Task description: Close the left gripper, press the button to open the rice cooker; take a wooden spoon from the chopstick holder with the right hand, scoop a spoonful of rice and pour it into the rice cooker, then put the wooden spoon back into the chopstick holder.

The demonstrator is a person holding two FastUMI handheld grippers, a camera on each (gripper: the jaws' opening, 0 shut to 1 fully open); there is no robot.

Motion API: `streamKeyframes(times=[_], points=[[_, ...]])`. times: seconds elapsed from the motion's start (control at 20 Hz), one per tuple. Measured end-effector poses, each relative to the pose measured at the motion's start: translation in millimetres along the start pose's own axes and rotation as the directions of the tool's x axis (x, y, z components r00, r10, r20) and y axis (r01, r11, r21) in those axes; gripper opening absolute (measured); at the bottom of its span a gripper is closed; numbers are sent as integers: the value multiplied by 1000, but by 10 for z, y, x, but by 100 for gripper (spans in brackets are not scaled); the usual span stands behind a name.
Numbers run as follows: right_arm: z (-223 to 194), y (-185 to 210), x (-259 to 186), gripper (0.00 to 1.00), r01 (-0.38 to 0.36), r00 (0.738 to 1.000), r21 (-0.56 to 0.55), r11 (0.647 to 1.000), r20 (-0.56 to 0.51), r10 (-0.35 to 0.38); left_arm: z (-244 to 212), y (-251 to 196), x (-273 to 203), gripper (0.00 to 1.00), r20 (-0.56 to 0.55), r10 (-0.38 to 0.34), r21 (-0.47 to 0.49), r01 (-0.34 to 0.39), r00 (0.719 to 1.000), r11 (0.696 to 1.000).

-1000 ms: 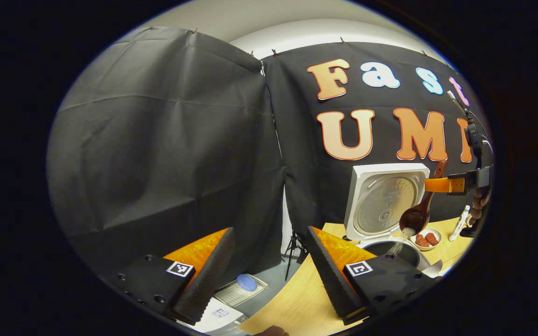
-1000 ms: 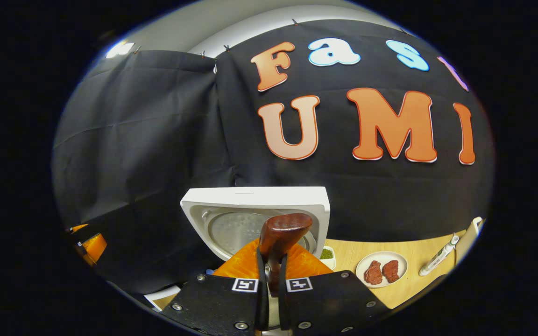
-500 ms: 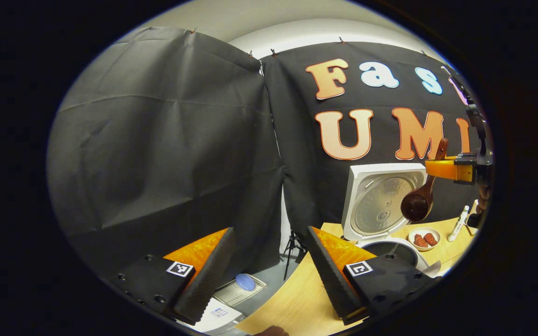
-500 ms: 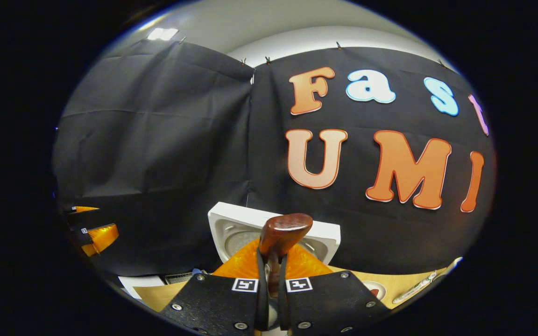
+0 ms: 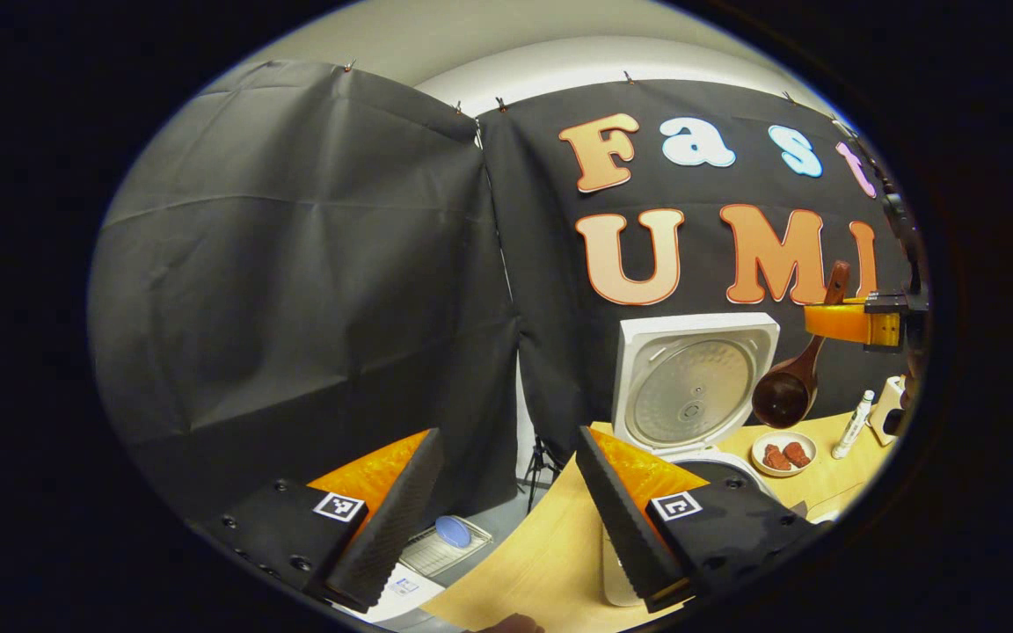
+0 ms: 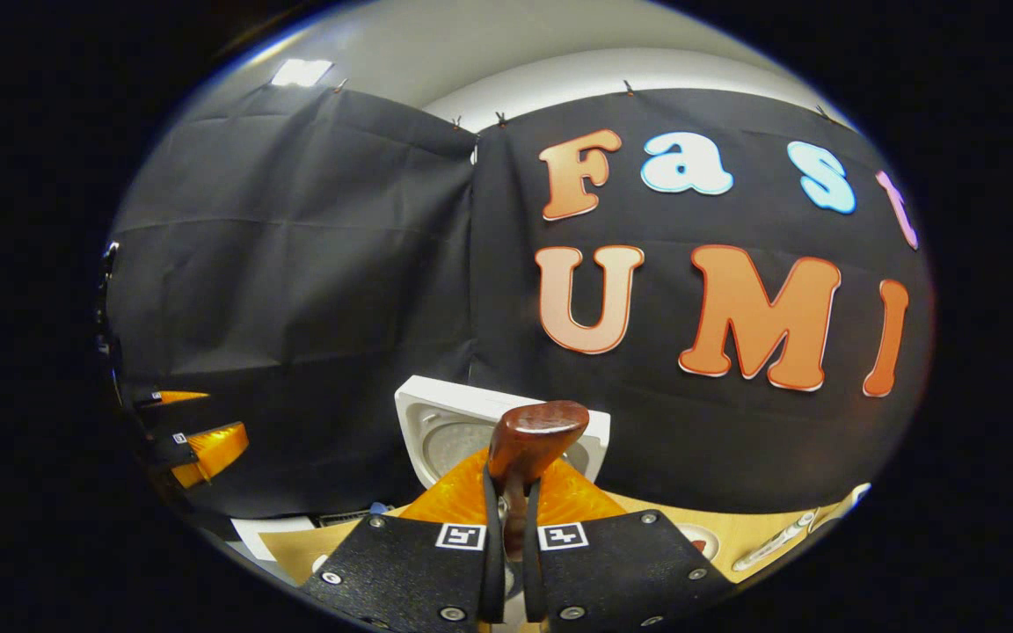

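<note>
wooden spoon held high beside open rice cooker, return to holder pending

item 1, left gripper: sitting low at the near edge of the table in the left gripper view, fingers spread wide with nothing between them, idling well apart from the work.

item 2, rice cooker: standing open on the table, lid tipped up and showing its round inner plate; the pot rim is peeking out just behind the left gripper's right-hand finger.

item 3, wooden spoon: hanging bowl-down to the right of the lid, above table level, handle rising into the right gripper. the bowl is looking empty, so the pour is judged done. in the right gripper view the right gripper is clamping narrowly on the spoon's shaft, handle end poking up above the fingers.

item 4, small plate with two red pieces, and a white tube, lying on the table below and right of the spoon.

item 5, chopstick holder: cannot tell where it is standing.

risks: the spoon is pinched on a slim shaft, so it could be pivoting or slipping during the swing back. the dangling bowl could be clipping the raised lid or the tube. a misjudged descent could be missing the holder's mouth or toppling it.
</note>
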State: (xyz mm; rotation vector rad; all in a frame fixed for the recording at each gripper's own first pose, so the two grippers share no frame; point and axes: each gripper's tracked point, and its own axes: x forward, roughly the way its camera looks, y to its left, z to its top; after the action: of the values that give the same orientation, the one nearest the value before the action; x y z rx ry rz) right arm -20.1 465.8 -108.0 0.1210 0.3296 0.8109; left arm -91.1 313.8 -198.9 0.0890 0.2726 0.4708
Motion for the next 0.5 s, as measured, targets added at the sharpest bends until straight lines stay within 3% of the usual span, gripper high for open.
streamKeyframes(times=[0.25,0.5], points=[[-426,-782,-565,8,115,991,145,983,-87,-104,75,-443,-131,100,-2,-52,-2,52,999,999],[-930,-1735,-1372,7,313,943,221,924,-188,-275,157,-999,-203,100,-16,-113,-40,113,993,993]])
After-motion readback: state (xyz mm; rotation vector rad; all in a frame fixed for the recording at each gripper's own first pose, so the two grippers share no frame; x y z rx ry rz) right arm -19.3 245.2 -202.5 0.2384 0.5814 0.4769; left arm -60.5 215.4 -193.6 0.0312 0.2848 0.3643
